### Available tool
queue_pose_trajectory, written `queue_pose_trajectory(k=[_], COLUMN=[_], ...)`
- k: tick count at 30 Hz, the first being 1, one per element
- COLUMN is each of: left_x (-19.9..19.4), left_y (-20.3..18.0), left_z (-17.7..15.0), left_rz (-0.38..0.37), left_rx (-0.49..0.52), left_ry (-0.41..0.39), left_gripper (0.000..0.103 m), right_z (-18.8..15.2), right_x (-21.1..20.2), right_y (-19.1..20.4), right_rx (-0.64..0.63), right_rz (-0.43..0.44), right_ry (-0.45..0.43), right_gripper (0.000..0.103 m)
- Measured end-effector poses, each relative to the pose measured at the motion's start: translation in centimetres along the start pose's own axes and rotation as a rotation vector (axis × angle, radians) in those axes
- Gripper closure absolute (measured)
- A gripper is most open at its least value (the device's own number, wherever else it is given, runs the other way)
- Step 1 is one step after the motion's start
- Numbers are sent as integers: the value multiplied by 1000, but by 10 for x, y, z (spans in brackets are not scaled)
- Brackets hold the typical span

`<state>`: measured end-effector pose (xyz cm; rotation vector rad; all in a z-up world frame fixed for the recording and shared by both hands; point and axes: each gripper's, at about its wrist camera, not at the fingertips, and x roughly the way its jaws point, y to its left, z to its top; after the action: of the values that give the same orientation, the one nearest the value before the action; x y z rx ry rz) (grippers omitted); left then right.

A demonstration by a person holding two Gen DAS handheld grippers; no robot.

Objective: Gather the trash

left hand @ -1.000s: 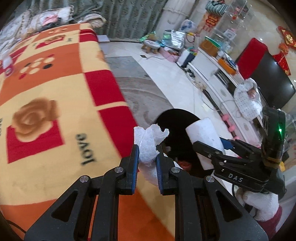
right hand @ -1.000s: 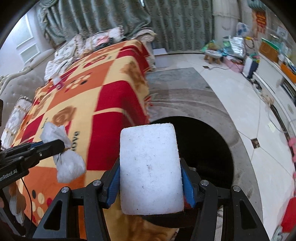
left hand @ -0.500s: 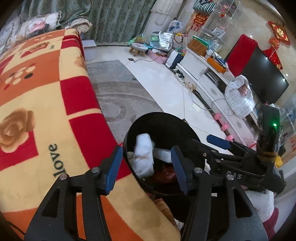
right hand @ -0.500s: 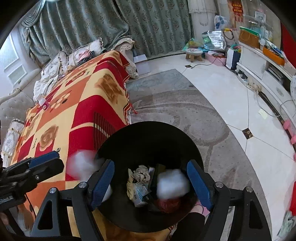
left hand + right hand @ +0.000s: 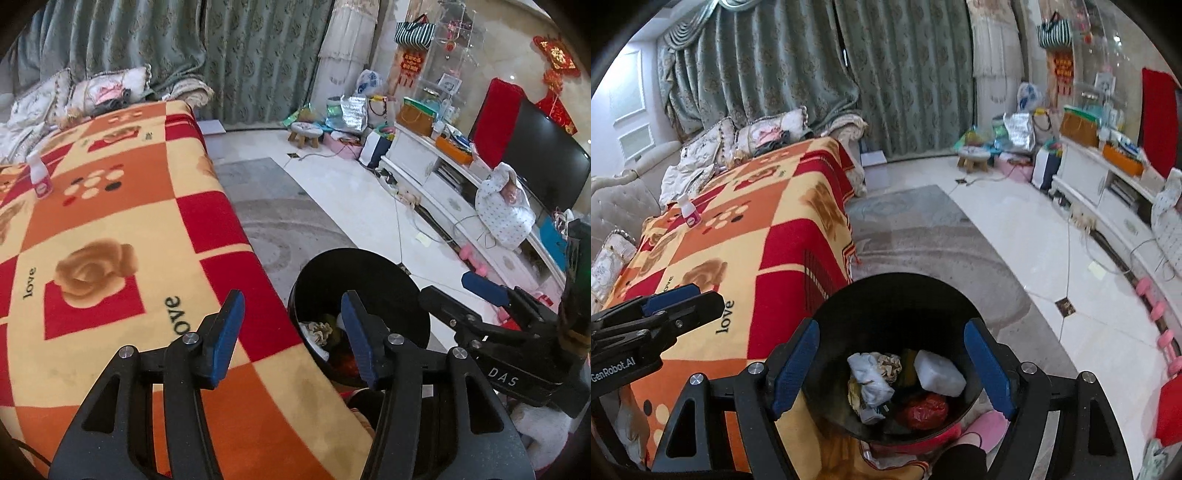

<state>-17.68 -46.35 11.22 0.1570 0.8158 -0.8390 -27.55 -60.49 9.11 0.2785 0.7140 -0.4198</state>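
Note:
A black round bin [image 5: 897, 282] stands on the floor against the table's edge. Inside lie a white foam block [image 5: 940, 373], a crumpled white tissue [image 5: 868, 376], brown crumpled paper [image 5: 889, 363] and a red wrapper [image 5: 923, 406]. My right gripper [image 5: 892, 365] hangs open above the bin with nothing between its blue pads. My left gripper [image 5: 293, 325] is open and empty too, over the table edge beside the bin [image 5: 373, 269]. In each wrist view the other gripper shows from the side: the right gripper [image 5: 443, 288] and the left gripper [image 5: 698, 301].
The table wears an orange, red and yellow blanket [image 5: 110, 229]; a small white bottle with a pink label [image 5: 40, 177] stands far back on it. A grey rug [image 5: 923, 236] and tiled floor lie beyond the bin. A pink slipper [image 5: 982, 428] sits beside the bin.
Both grippers opened: the left let go of the tissue, the right let go of the white block, and both pieces fell into the bin. Both grippers then rose and tilted upward.

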Motion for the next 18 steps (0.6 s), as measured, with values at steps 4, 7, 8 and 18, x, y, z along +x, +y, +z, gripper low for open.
queue_pose_trajectory(k=[4,7,8,18], left_x=[-18,-29,-32,-50], left_y=[3,4,4,10], left_z=[-3,-4,-4,-6], left_rz=[22,56,57,95], left_rx=[10,24,26,41], left_ry=[-52,-81,-88,-140], left_gripper=[50,50,50,50], right_z=[0,1,1,5], right_x=[-12,-20,-21,-40], right_y=[8,13,15,24], right_rx=[-1,-4,-7,-11], right_rz=[-8,-15,-19,-24], right_ry=[-36,-55,-59,-110], right_gripper=[24,24,24,24])
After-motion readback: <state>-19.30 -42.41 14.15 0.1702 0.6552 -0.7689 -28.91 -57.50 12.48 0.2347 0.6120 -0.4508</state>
